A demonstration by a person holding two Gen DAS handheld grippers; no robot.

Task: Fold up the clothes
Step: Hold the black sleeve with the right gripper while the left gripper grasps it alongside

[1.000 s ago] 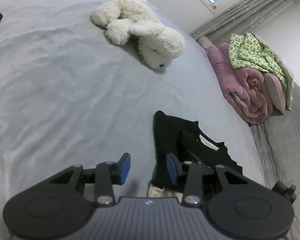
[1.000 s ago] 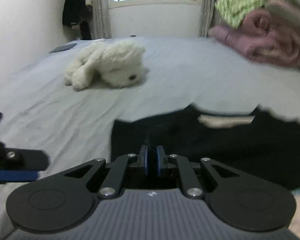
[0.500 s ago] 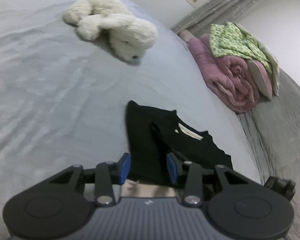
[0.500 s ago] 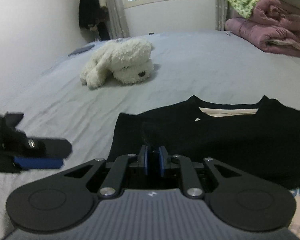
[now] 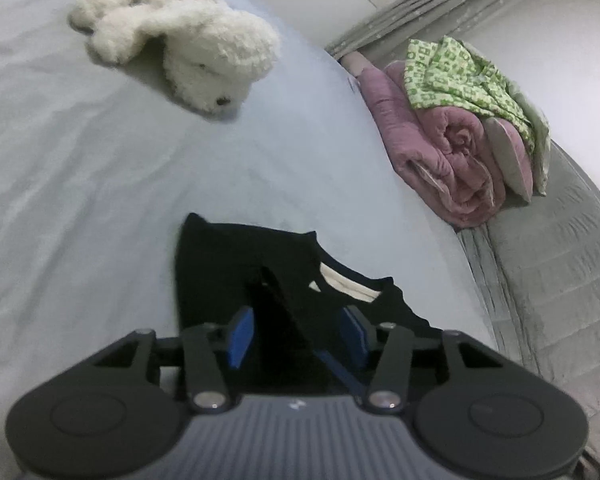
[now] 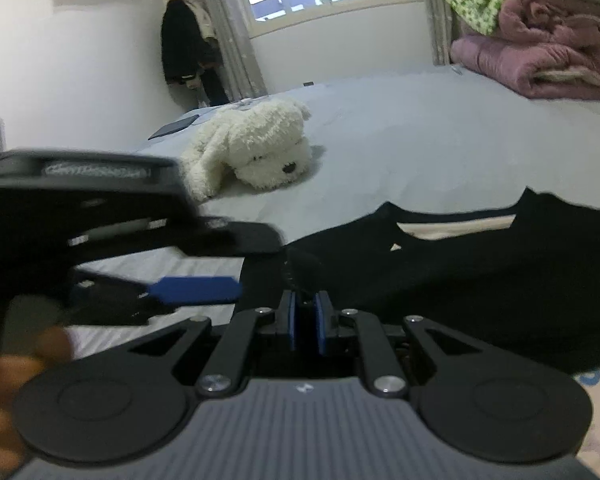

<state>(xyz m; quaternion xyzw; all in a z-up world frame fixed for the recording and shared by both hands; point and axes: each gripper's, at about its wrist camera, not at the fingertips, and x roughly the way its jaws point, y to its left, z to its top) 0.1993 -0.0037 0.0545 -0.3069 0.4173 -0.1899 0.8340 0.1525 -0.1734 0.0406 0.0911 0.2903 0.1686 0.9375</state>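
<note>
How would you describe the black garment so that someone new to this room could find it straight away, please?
Start at the wide grey bed with the white plush dog lying on it. Nearer the cameras than the dog, the black garment lies spread on the sheet. It is the only dark item there, with a pale strip inside its neckline, unlike the pink quilt and green cloth.

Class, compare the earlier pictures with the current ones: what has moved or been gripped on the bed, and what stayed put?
The left gripper has swung in over the black shirt, its jaws opening with cloth between them, unpinched. The right gripper stays shut on a raised fold of the shirt. The plush dog and pink quilt have not moved.
</note>
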